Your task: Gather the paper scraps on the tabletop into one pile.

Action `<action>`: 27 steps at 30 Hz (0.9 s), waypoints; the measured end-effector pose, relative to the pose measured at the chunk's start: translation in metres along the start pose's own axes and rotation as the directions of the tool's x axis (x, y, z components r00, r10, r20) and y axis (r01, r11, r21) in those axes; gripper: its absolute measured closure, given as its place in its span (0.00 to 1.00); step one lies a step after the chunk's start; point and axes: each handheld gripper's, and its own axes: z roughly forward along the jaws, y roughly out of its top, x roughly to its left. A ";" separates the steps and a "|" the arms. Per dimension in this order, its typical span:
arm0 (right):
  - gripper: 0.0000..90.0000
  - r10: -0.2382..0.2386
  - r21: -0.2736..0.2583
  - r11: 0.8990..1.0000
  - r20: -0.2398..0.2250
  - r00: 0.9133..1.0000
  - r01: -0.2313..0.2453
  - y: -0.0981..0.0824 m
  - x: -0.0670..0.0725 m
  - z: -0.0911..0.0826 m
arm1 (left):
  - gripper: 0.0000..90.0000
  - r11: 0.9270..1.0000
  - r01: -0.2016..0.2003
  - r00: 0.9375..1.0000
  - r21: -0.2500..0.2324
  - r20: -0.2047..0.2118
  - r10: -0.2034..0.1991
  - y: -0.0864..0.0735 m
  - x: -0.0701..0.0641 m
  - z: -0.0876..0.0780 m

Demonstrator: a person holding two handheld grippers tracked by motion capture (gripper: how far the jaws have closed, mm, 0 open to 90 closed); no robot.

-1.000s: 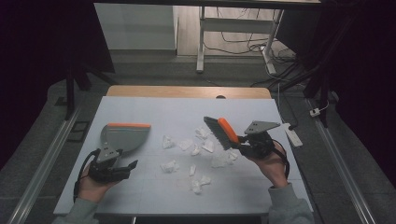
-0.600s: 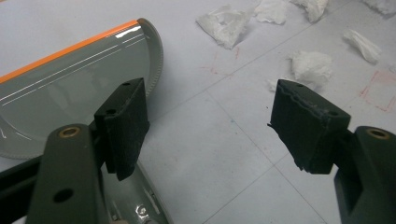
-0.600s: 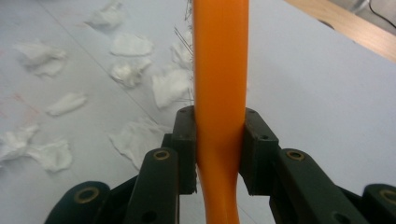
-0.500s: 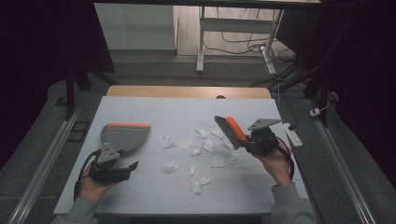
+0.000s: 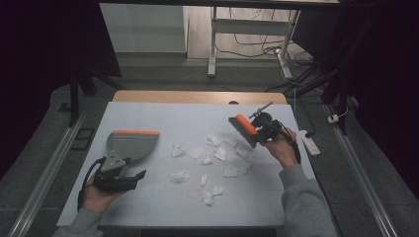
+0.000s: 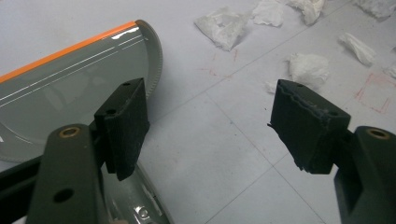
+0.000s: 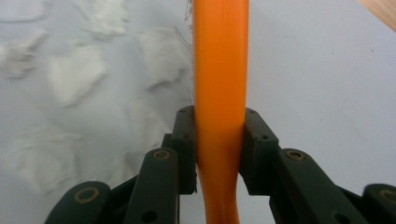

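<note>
The white table spreads wide under both hands, smooth and faintly gridded, and here's the sweep getting set up. On the near left the grey dustpan lies flat — glossy curved plastic with an orange lip along its far edge, mouth facing away from the person. The left gripper sits just behind it, jaws standing wide with nothing pinched between them; in the left gripper view one black pad hangs over the pan's rear edge, though whether it touches I can't tell. Over on the right, the right gripper is clamped tight on the brush, its smooth orange handle squeezed between the pads, dark bristles angled down at the far right edge of the litter. And the litter itself — crumpled tissue scraps, soft, white, irregular, strewn across the middle of the table between the two tools. By my reading the brush is lining up a stroke; next it calls for bristles down on the surface behind the outermost scraps, dragging them left toward the pan, while the left jaws close on the pan to steady it.
</note>
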 end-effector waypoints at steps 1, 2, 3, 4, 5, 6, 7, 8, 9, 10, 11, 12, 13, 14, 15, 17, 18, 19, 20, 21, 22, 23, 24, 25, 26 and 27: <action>0.78 0.000 0.023 1.000 0.000 1.000 0.000 0.004 -0.002 0.004 | 0.32 1.000 0.000 1.000 0.001 0.002 0.000 0.000 0.000 0.000; 0.78 -0.001 0.048 0.999 0.002 1.000 0.001 0.008 -0.003 0.009 | 0.32 1.000 0.002 1.000 0.002 0.003 -0.002 -0.001 0.001 0.001; 0.78 -0.003 0.070 0.998 0.007 1.000 0.002 0.012 -0.005 0.013 | 0.32 1.000 0.003 1.000 0.004 0.004 -0.003 -0.001 0.001 0.001; 0.78 -0.010 0.091 0.996 0.014 1.000 0.009 0.016 -0.005 0.017 | 0.32 1.000 0.002 1.000 0.006 0.004 -0.002 -0.002 0.001 0.001; 0.78 -0.016 0.113 0.993 0.014 1.000 0.014 0.019 -0.005 0.021 | 0.32 1.000 0.003 1.000 0.007 0.002 -0.003 -0.002 0.001 0.001; 0.78 -0.027 0.132 0.991 0.013 1.000 0.025 0.022 -0.004 0.025 | 0.32 1.000 0.005 1.000 0.008 0.001 -0.005 -0.003 0.002 0.001; 0.78 -0.035 0.133 0.991 0.007 0.999 0.034 0.025 -0.002 0.027 | 0.32 1.000 0.005 1.000 0.009 -0.001 -0.005 -0.003 0.002 0.001; 0.78 -0.035 0.139 0.990 -0.005 0.999 0.036 0.028 0.000 0.028 | 0.32 1.000 0.007 1.000 0.008 -0.001 -0.007 -0.003 0.002 0.001; 0.78 -0.044 0.152 0.987 -0.009 0.999 0.045 0.032 0.003 0.030 | 0.32 1.000 0.009 1.000 0.007 -0.003 -0.009 -0.003 0.002 0.001; 0.78 -0.063 0.165 0.984 -0.005 0.998 0.063 0.035 0.008 0.031 | 0.32 1.000 0.011 1.000 0.007 -0.005 -0.011 -0.003 0.002 0.000; 0.78 -0.084 0.173 0.981 -0.004 0.996 0.084 0.038 0.012 0.033 | 0.32 1.000 0.011 1.000 0.007 -0.006 -0.011 -0.003 0.002 0.000; 0.78 -0.114 0.178 0.977 -0.010 0.993 0.114 0.040 0.016 0.035 | 0.32 1.000 0.010 1.000 0.008 -0.006 -0.010 -0.003 0.002 0.001; 0.78 -0.138 0.188 0.972 -0.011 0.990 0.138 0.043 0.022 0.036 | 0.32 1.000 0.009 1.000 0.010 -0.006 -0.009 -0.004 0.002 0.001; 0.78 -0.172 0.199 0.965 -0.004 0.985 0.169 0.045 0.027 0.036 | 0.32 1.000 0.009 1.000 0.013 -0.006 -0.008 -0.004 0.001 0.001; 0.78 -0.191 0.208 0.960 -0.003 0.982 0.187 0.046 0.032 0.036 | 0.32 1.000 0.007 1.000 0.014 -0.006 -0.007 -0.004 0.001 0.001; 0.79 -0.210 0.202 0.957 -0.020 0.978 0.209 0.046 0.042 0.034 | 0.32 1.000 0.007 1.000 0.017 -0.004 -0.007 -0.004 0.001 0.002; 0.78 -0.218 0.199 0.955 -0.033 0.975 0.220 0.046 0.046 0.033 | 0.32 1.000 0.007 1.000 0.018 -0.005 -0.007 -0.004 0.001 0.002; 0.78 -0.220 0.192 0.955 -0.060 0.974 0.227 0.045 0.051 0.030 | 0.32 1.000 0.008 1.000 0.018 -0.005 -0.008 -0.004 0.002 0.002; 0.78 -0.227 0.178 0.954 -0.092 0.970 0.240 0.044 0.055 0.027 | 0.32 1.000 0.009 1.000 0.020 -0.005 -0.009 -0.004 0.002 0.002; 0.78 -0.233 0.164 0.954 -0.123 0.965 0.251 0.042 0.060 0.024 | 0.32 1.000 0.009 1.000 0.021 -0.005 -0.009 -0.004 0.002 0.002; 0.78 -0.233 0.150 0.955 -0.151 0.961 0.255 0.041 0.063 0.020 | 0.32 1.000 0.006 1.000 0.021 -0.005 -0.006 -0.004 0.002 0.002; 0.78 -0.236 0.123 0.958 -0.163 0.958 0.257 0.039 0.064 0.016 | 0.32 1.000 0.006 1.000 0.022 -0.005 -0.006 -0.005 0.002 0.002; 0.78 -0.235 0.098 0.963 -0.157 0.959 0.252 0.039 0.064 0.010 | 0.32 1.000 0.007 1.000 0.024 -0.005 -0.007 -0.005 0.002 0.002; 0.78 -0.226 0.081 0.968 -0.143 0.964 0.239 0.039 0.063 0.003 | 0.32 1.000 0.009 1.000 0.024 -0.005 -0.009 -0.005 0.002 0.002; 0.78 -0.219 0.060 0.972 -0.134 0.966 0.229 0.038 0.061 -0.003 | 0.32 1.000 0.010 1.000 0.024 -0.004 -0.010 -0.006 0.001 0.002; 0.78 -0.205 0.041 0.976 -0.131 0.970 0.212 0.038 0.057 -0.009 | 0.32 1.000 0.009 1.000 0.026 -0.003 -0.009 -0.006 0.001 0.001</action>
